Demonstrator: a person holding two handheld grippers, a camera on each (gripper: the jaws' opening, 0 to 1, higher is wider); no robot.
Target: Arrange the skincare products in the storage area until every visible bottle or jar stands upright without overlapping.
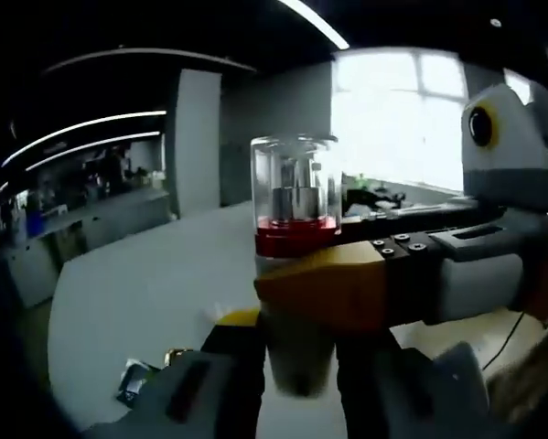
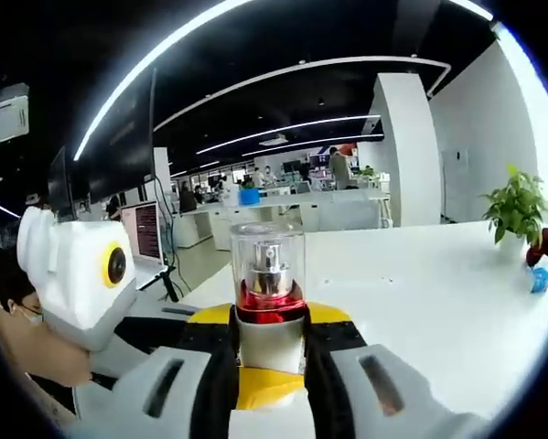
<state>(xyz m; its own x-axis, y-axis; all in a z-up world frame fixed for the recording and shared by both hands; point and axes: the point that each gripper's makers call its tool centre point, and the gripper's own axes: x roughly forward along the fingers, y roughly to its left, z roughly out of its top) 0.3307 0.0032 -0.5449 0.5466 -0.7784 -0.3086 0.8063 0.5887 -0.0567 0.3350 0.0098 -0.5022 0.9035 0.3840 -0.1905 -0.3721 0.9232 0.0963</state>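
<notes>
A skincare bottle (image 1: pixel 296 197) with a clear cap, a silver pump and a red band is held upright in the air above the white table (image 1: pixel 145 293). My left gripper (image 1: pixel 296 352) is shut on its pale lower body. The right gripper (image 1: pixel 347 285) comes in from the right, its yellow jaw pressed across the bottle just under the red band. In the right gripper view the same bottle (image 2: pixel 269 274) stands between the black jaws of my right gripper (image 2: pixel 272 346), which is shut on it. The left gripper (image 2: pixel 255 389) shows yellow behind and below the bottle.
The white table (image 2: pixel 420 293) stretches away. A potted plant (image 2: pixel 516 206) and small red and blue items (image 2: pixel 543 261) stand at its far right. A small packet (image 1: pixel 134 382) lies on the table low left. A person (image 2: pixel 4 302) is close at the left.
</notes>
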